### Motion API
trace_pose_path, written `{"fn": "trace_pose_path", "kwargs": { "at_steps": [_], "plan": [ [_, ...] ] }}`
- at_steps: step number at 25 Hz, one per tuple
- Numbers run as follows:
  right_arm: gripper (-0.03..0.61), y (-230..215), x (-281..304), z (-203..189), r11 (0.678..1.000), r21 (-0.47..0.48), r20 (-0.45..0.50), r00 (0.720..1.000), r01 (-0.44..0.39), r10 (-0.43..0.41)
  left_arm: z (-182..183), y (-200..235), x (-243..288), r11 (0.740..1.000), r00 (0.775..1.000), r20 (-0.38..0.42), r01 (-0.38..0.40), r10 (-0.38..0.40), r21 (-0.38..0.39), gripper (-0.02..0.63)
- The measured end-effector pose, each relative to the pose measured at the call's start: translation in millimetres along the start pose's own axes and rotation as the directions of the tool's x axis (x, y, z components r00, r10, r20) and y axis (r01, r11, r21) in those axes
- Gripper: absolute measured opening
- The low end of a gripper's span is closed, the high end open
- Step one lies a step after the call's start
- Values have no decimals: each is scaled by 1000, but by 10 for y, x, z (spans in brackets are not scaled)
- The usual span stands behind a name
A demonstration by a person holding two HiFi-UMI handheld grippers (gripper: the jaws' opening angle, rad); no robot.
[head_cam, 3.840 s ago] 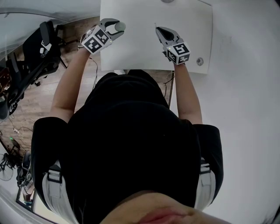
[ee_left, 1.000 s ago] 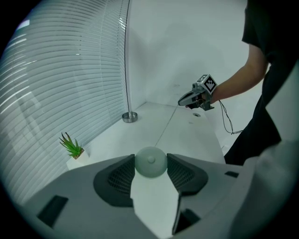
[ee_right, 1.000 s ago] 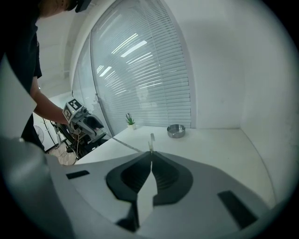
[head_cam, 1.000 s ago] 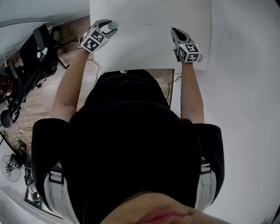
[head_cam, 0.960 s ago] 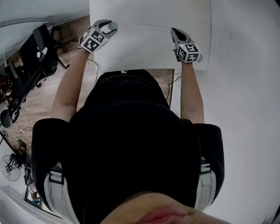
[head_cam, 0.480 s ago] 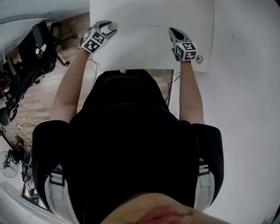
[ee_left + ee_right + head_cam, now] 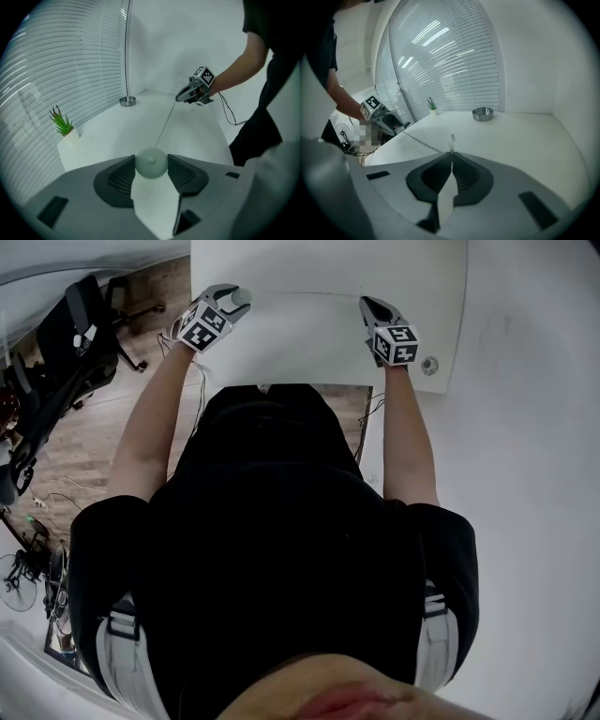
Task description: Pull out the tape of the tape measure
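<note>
Claws drawn apart: my two grippers stand farther apart along the near edge of the white table (image 7: pixel 309 352) than they did a few seconds ago. The tape (image 7: pixel 165 125) runs between them as a thin, taut line. My left gripper (image 7: pixel 236 300), at the upper left of the head view, pinches the round pale-green tape measure (image 7: pixel 151 162) between its pads, jaws parted only as far as the case demands. My right gripper (image 7: pixel 451 157), at the upper right of centre in that view, is pressed together on the tape's end, the metal hook (image 7: pixel 452 140) standing just beyond its tips. Over the last second the gap between the claws barely alters, and both grips hold as they were. I judge the pull largely made, with a good length of tape out and stretched over the tabletop. Any more would mean drawing my right claw farther toward the frame's right edge while the left keeps the case from following.
</note>
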State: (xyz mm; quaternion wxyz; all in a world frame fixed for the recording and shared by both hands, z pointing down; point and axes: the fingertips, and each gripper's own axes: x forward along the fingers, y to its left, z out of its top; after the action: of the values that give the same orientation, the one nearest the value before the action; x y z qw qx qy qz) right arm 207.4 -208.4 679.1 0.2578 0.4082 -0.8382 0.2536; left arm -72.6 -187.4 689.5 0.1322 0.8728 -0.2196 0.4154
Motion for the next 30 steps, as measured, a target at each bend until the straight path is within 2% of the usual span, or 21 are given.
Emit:
{"fn": "trace_pose_path", "kwargs": {
  "at_steps": [4,9,14,20,30],
  "plan": [
    [11,-27,-14,34,1000,9,-19,1000,5,-4,53,11,3,1000,1000,-3,2,-2,-2,227],
    [11,-53,145,-208,1000,29,-34,999,-6,7,-148,-9,202,1000,1000,-16,9,-9,-20,227],
    [11,-37,410,-265,999,33,-59,998,-14,16,-331,142,332,999,1000,-15,11,-12,-36,227],
    [11,-65,433,-303,999,31,-85,996,-19,21,-333,117,377,999,999,-33,12,-14,-47,227],
    [11,-101,526,-394,1000,12,-149,988,-24,26,-392,172,478,1000,997,-71,9,-10,-14,227]
  ]
}}
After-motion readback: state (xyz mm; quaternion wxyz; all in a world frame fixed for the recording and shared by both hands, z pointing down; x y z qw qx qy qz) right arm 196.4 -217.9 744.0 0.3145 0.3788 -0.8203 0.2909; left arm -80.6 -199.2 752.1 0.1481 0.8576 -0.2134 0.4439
